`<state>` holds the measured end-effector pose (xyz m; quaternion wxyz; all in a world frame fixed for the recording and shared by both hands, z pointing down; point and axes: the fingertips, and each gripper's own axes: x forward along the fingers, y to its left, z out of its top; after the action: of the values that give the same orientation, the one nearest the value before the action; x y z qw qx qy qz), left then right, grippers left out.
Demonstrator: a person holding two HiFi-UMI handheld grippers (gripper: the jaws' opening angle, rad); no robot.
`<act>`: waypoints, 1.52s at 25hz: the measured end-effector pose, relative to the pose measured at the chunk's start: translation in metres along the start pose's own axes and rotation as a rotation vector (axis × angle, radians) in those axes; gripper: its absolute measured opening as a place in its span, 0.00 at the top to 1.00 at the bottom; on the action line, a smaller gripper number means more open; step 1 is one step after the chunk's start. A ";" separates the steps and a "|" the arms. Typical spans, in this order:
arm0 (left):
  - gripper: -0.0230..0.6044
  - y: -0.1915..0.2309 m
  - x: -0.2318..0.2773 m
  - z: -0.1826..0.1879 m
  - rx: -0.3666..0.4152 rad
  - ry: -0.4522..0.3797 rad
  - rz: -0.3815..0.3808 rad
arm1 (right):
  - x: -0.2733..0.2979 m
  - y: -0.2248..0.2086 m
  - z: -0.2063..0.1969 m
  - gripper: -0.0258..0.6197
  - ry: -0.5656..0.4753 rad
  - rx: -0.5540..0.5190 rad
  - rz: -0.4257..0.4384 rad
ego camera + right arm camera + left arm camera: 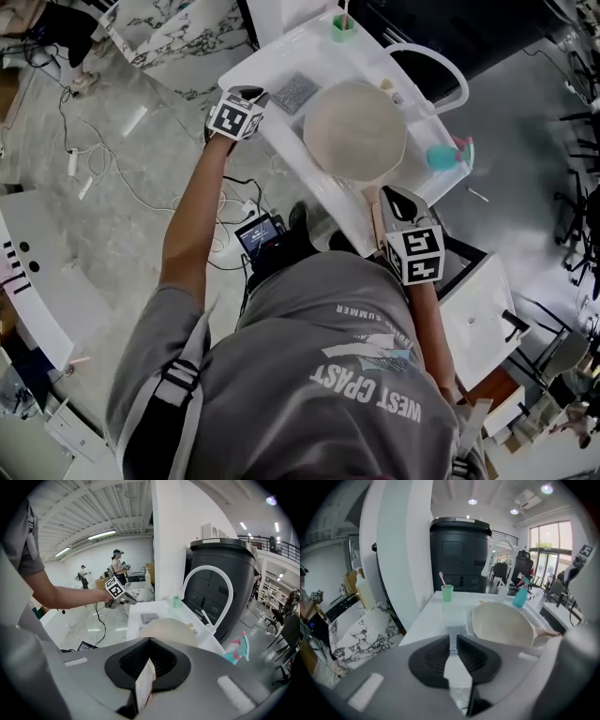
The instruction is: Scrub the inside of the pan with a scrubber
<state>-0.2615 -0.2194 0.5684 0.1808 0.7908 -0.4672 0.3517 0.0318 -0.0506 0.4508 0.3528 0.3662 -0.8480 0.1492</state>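
**Head view.** The pan sits mid-way along the white surface. The scrubber, a flat grey square, lies on the surface just beside the pan's rim. The left gripper hangs just beside the scrubber on its outer side. Contact cannot be told from here. The right gripper is at the pan's handle on the near side. A green cup and a teal spray bottle stand at the far edges.

**Left gripper view.** The fingers are released and only a narrow slit apart, with nothing between them. The scrubber shows through the slit, lying on the surface ahead. The pan is tipped, with its inside facing this way.

**Right gripper view.** The fingers are clenched on the pale flat handle, with the pan's body beyond.

**Risks, as a judgement.**
- The scrubber is thin and lies flat, so a slit this narrow may push it along the smooth surface instead of taking it, perhaps toward the near edge.
- A shallow pinch may drop it mid-scrub.
- The pan is held only at the handle's end, so scrubbing pressure could twist it in the fingers or rock it into the spray bottle.
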 end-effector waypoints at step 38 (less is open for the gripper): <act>0.96 -0.146 -0.228 0.155 0.125 -0.553 -0.141 | -0.048 -0.019 0.030 0.96 -0.206 0.046 -0.088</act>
<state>-0.1470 -0.1024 0.3033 0.0216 0.8968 -0.4199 0.1376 0.0539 -0.0539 0.3959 0.2613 0.4243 -0.8594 0.1145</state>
